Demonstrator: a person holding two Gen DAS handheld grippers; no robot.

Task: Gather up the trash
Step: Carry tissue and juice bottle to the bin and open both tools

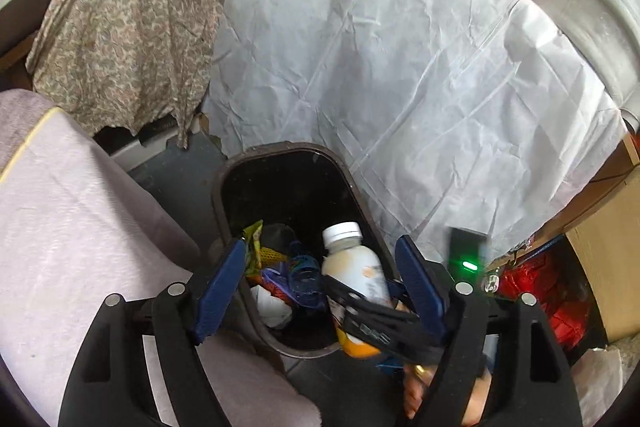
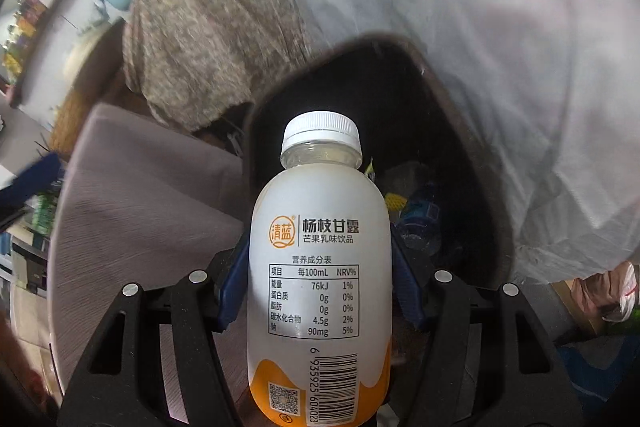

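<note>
A dark brown trash bin [image 1: 224,195] stands on the floor with wrappers, a blue item and white paper [image 1: 274,307] inside. My right gripper [image 2: 320,267] is shut on a white and orange drink bottle [image 2: 320,267] with a white cap and holds it above the bin [image 2: 492,187]. In the left wrist view the bottle [image 1: 352,267] hangs over the bin's right side, held by the right gripper [image 1: 384,315]. My left gripper [image 1: 324,287] is open and empty, its blue fingers [image 1: 220,291] spread over the bin's near end.
A large white sheet [image 1: 400,47] drapes behind the bin. A floral cloth [image 1: 124,39] covers something at the back left. A grey-pink cushion [image 1: 80,227] lies at the left. Red packaging [image 1: 540,287] and a wooden box sit at the right.
</note>
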